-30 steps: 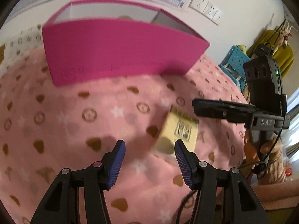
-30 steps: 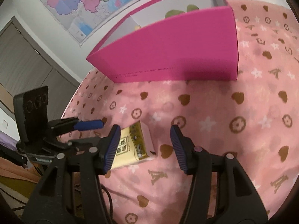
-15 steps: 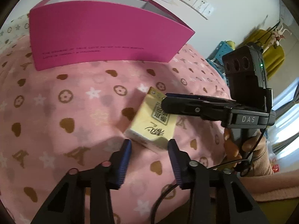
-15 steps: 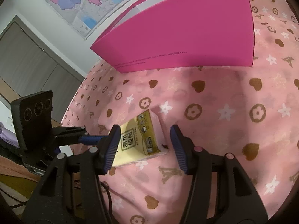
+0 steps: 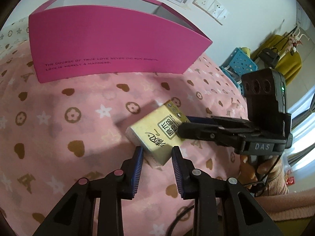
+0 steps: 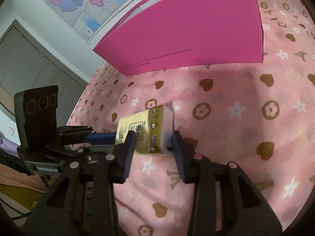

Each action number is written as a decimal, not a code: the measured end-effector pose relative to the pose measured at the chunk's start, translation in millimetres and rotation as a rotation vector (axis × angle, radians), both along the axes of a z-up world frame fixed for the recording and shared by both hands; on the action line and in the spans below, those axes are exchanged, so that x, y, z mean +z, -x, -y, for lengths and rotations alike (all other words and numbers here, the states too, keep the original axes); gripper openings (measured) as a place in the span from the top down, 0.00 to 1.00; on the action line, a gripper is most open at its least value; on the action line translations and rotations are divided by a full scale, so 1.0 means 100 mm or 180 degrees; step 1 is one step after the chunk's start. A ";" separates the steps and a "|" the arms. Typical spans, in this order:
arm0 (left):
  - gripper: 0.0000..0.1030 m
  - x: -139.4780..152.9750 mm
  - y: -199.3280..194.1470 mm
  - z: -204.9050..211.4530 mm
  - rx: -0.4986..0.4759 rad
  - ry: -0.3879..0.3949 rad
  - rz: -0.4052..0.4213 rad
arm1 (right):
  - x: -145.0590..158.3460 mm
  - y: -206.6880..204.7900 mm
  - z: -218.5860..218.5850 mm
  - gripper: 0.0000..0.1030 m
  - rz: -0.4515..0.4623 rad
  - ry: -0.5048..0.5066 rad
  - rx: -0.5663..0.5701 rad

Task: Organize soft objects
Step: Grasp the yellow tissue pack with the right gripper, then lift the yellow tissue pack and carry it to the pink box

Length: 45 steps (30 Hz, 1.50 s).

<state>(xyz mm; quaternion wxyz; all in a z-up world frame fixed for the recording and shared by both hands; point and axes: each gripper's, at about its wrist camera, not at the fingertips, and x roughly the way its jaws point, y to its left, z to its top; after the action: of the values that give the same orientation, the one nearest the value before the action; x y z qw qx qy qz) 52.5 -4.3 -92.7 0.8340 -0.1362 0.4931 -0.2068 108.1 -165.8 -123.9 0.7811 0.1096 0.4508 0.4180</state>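
A yellow tissue pack (image 5: 155,135) (image 6: 141,129) lies on the pink patterned blanket (image 5: 59,118), in front of an open magenta box (image 5: 110,45) (image 6: 193,33). My left gripper (image 5: 157,151) is closing, with the pack's near corner between its blue pads and a thin gap on each side. From the right comes my right gripper (image 6: 153,137), also closing, its pads against the two sides of the pack's far end. Seen in the left wrist view, the right gripper (image 5: 187,124) reaches over the pack's printed top. The box's inside is mostly hidden.
A hand (image 5: 261,169) holds the right gripper at the bed's right edge. Beyond that edge stand a blue perforated crate (image 5: 242,64) and a yellow garment. A wall map (image 6: 88,2) and grey doors (image 6: 25,59) are behind the box.
Both grippers have narrowed around the tissue pack. The left one has come in onto the pack's near corner, and the right one has slid over its far end.
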 end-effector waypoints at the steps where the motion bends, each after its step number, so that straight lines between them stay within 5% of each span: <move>1: 0.72 0.00 -0.01 0.00 -0.0004 -0.0024 0.0012 | 0.00 0.00 -0.01 0.61 0.0000 0.0001 0.0002; 45: 0.71 0.23 -0.11 -0.06 0.0046 -0.0075 0.0326 | 0.21 0.01 -0.03 0.64 0.0241 -0.0072 -0.0146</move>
<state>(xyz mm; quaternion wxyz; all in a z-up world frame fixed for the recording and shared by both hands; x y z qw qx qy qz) 63.9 1.3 -69.7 0.8611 -0.1191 0.4512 -0.2017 107.5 -162.6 -103.1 0.8057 0.1127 0.4135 0.4089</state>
